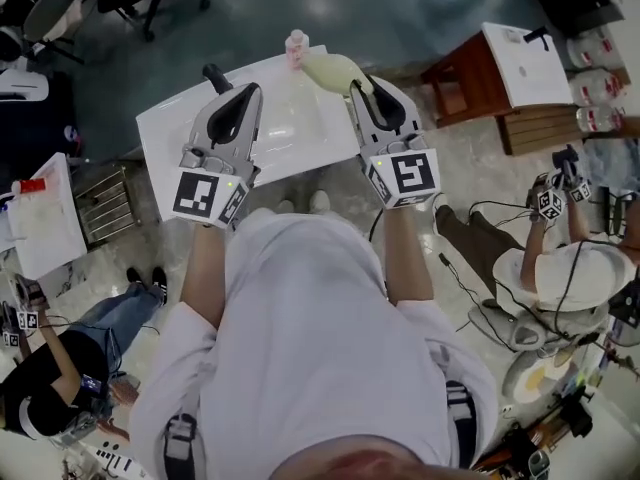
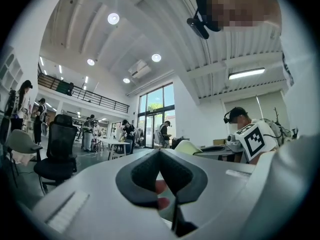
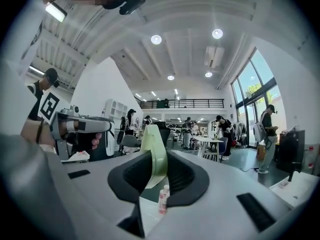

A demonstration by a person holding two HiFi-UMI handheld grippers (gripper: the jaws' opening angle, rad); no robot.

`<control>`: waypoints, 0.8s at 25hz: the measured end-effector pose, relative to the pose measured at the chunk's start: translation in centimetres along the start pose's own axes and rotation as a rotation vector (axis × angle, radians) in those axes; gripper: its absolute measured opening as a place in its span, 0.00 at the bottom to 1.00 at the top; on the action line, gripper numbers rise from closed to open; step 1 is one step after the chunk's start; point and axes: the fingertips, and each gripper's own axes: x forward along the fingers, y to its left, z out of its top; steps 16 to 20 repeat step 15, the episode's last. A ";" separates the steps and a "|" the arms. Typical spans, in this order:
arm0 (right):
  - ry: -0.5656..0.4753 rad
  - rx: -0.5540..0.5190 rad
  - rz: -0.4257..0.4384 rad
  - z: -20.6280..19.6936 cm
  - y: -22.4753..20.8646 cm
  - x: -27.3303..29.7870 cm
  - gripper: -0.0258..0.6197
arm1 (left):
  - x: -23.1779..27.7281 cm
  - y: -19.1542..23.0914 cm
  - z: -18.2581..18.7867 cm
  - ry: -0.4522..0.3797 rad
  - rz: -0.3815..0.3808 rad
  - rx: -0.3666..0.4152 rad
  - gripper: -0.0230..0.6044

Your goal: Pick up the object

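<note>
Both grippers are held level over the white table [image 1: 170,143], marker cubes toward the wearer.

Left gripper [image 1: 214,74]: in the left gripper view [image 2: 160,153] the jaws are together, pads meeting along one seam, with nothing clamped between them.

Right gripper [image 1: 360,88]: in the right gripper view [image 3: 156,160] the jaws are closed on the pale green object [image 3: 153,140], a thin curved piece standing on edge between the pads and sticking out past the tips. In the head view the object [image 1: 328,69] juts from the right gripper's tips toward the table's far edge, lifted clear of the surface.

Small pinkish bottle [image 1: 296,44] stands upright at the far edge of the table, just beyond the object; it also shows low between the right jaws [image 3: 162,198].

Beyond the table: a red-brown stool [image 1: 458,80] to the right and a black office chair [image 2: 58,151] on the open floor
</note>
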 end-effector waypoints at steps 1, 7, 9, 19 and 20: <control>-0.001 0.007 0.005 0.3 -0.1 0.5 0.15 | 0.6 0.1 0.1 0.003 -0.012 -0.011 0.04; -0.008 0.000 -0.008 2.1 0.9 1.3 0.15 | 2.0 0.1 1.0 0.011 -0.070 -0.043 0.04; -0.006 0.003 -0.017 2.1 1.4 1.2 0.15 | 1.9 0.4 0.9 0.019 -0.059 -0.042 0.03; 0.019 0.050 -0.058 0.9 2.2 1.4 0.15 | 1.6 1.4 -0.6 0.048 -0.041 -0.049 0.03; 0.019 0.050 -0.058 0.9 2.2 1.4 0.15 | 1.6 1.4 -0.6 0.048 -0.041 -0.049 0.03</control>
